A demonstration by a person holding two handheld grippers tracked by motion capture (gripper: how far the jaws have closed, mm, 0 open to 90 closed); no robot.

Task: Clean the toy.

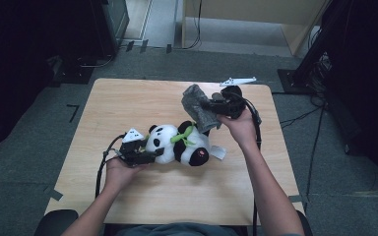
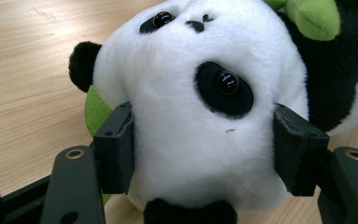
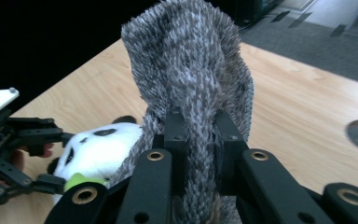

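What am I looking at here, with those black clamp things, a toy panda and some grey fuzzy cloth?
A person sits at a wooden table with a two-jaw tool in each hand. One picture looks down from above the table; the other two come from small cameras riding on the tools, looking along their black jaws. The left hand-held gripper has its jaws around the head of a plush panda that lies on the table, with green trim at its neck. The right hand-held gripper is clamped on a grey fuzzy knitted cloth and holds it lifted above the table beside the panda. I cannot tell what kind of garment the cloth is.
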